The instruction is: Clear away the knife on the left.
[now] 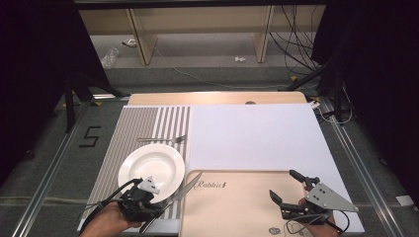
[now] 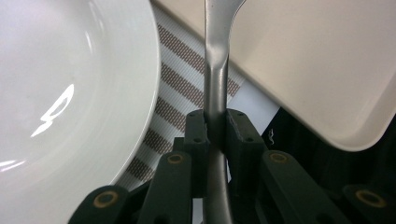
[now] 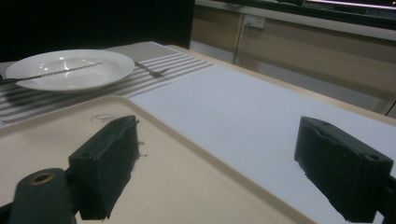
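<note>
A silver table knife [image 1: 185, 185] is held by its handle in my left gripper [image 1: 159, 204], at the near right rim of the white plate [image 1: 150, 170]. The blade points up and right, over the left corner of the beige tray [image 1: 237, 207]. In the left gripper view both pads of the gripper [image 2: 216, 126] press on the knife's handle [image 2: 215, 56], with the plate [image 2: 70, 93] to its left. My right gripper [image 1: 284, 183] hovers open over the tray's right part, nothing between its jaws [image 3: 215, 163]. The right gripper view shows the serrated knife [image 3: 65, 71] in line with the plate [image 3: 70, 70].
A fork [image 1: 163, 139] lies on the striped placemat [image 1: 133, 128] just beyond the plate. A large white sheet [image 1: 252, 133] covers the table's right and far part. Beyond the table's far edge are floor cables and wooden furniture legs.
</note>
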The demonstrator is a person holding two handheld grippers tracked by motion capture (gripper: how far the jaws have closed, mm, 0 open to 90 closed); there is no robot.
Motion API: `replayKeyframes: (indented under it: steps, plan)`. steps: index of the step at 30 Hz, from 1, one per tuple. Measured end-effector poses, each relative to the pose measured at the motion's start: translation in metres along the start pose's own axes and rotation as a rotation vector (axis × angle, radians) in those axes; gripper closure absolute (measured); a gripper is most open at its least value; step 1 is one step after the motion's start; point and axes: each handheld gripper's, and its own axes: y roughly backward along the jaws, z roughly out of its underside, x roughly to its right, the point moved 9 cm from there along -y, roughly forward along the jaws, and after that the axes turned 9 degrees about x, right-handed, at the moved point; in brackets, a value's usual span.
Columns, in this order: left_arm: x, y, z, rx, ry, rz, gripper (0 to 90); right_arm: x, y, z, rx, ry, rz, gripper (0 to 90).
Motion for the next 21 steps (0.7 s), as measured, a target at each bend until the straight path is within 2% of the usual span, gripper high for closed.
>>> replayKeyframes:
  steps: [5, 8, 10, 21]
  plan:
    - [0.008, -0.008, -0.011, 0.026, -0.001, 0.029, 79.0, 0.0, 0.0, 0.0, 0.0, 0.0, 0.001, 14.7]
    - [0.014, -0.013, -0.021, 0.063, -0.003, 0.036, 79.0, 0.0, 0.0, 0.0, 0.001, 0.002, 0.002, 14.7]
    - [0.021, -0.018, -0.028, 0.084, 0.003, 0.063, 79.0, 0.001, 0.0, 0.0, 0.002, 0.0, 0.004, 14.8]
    - [0.045, -0.037, -0.045, 0.085, 0.0, 0.125, 79.0, 0.004, 0.002, -0.002, 0.013, -0.006, 0.021, 14.8]
